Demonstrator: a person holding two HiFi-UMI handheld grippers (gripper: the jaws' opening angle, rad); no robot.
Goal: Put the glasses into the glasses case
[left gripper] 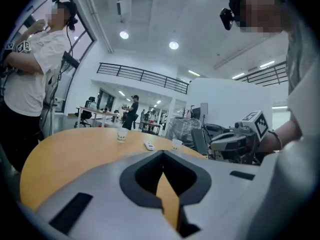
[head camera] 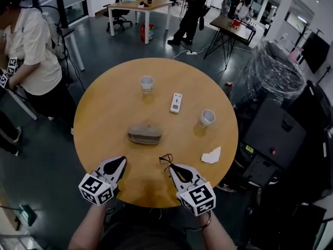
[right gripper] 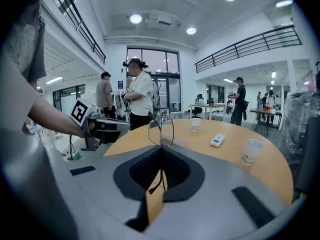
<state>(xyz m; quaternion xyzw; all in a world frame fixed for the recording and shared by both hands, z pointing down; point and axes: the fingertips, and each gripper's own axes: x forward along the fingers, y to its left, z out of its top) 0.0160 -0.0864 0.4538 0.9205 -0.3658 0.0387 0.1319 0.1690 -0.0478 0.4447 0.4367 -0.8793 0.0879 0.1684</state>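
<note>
- Presently, we find the task at an early stage: the glasses [head camera: 165,159] are picked up but not yet in the glasses case [head camera: 144,134].
- We note the right gripper [head camera: 171,166] at the lower centre of the head view, its jaws closed tight on the glasses. In the right gripper view the thin dark frame [right gripper: 161,129] stands up just past the jaw tips, and a temple runs back between the jaws.
- We record the left gripper [head camera: 122,160] at the lower left of the head view, over the near edge of the round wooden table [head camera: 104,113]. Its own view shows the jaw tips brought together with nothing between them; only tabletop shows through the gap behind the tips.
- The case lies at the middle of the table, above and between the two grippers in the head view, apart from both. It appears closed, and neither gripper touches it.
- Also on the table, further up the frame: two paper cups [head camera: 147,84] [head camera: 206,118] and a white remote control [head camera: 176,102]. A crumpled tissue [head camera: 211,155] lies right of the right gripper. None sits between the glasses and the case.
- In our judgement what remains is to open the case, likely work for the empty left gripper, then lay the glasses inside and close it.
</note>
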